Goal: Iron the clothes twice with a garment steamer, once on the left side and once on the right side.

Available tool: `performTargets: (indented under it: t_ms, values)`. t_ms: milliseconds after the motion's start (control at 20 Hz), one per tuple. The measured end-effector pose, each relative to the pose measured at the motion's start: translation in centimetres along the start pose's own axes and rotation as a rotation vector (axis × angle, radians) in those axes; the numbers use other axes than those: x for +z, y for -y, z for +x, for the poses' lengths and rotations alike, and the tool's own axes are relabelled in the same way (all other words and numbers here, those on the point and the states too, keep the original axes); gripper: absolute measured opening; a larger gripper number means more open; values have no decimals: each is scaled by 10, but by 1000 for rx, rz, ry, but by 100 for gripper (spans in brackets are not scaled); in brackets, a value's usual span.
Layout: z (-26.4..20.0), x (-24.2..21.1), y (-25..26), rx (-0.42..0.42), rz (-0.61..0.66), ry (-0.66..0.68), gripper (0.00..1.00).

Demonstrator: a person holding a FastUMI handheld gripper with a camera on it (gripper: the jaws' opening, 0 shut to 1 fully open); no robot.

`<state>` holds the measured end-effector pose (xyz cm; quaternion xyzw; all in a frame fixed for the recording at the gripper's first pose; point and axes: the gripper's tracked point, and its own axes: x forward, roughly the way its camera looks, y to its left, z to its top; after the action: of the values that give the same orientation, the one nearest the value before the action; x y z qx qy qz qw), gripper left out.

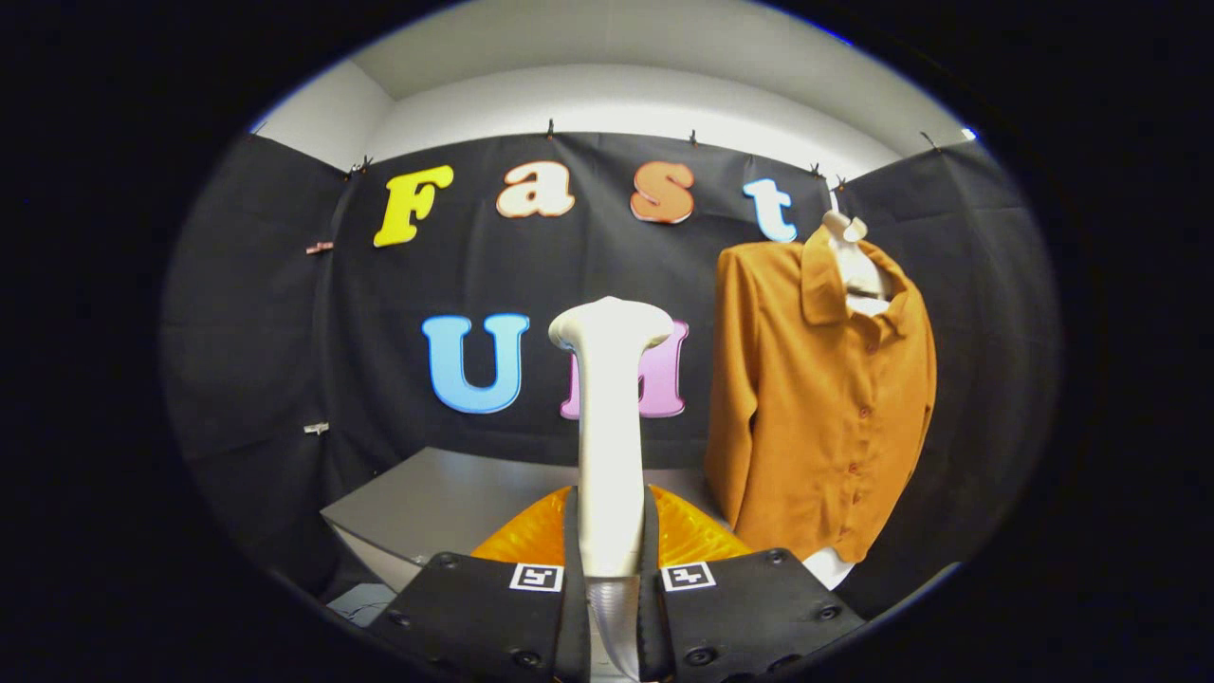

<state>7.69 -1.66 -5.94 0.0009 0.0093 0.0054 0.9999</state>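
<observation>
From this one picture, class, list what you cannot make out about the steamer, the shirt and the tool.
- Steamer, gripper view: its handle base is hidden between the tool's fingers, which press on it; its steam face points away.
- Shirt: the back and far sleeve are hidden by its own front.
- White form under the shirt: mostly covered by it.
- Table: the near part is hidden behind the tool.

The garment steamer (609, 427) stands upright between the gripper (611, 569) fingers, which clamp its handle. Right of the steamer and beyond it hangs the shirt (820, 398). The table (446, 498) lies behind the steamer, seemingly lower.
</observation>
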Motion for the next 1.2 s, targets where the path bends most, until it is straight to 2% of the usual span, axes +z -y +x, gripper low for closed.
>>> performTargets:
  t_ms: [200,550,850,1200]
  values:
    - [-18,26,42,-53,10,101,23]
    - [-20,23,110,-100,-11,168,23]
    - [2,4,156,-148,0,175,23]
    - [43,-42,191,-174,6,104,23]
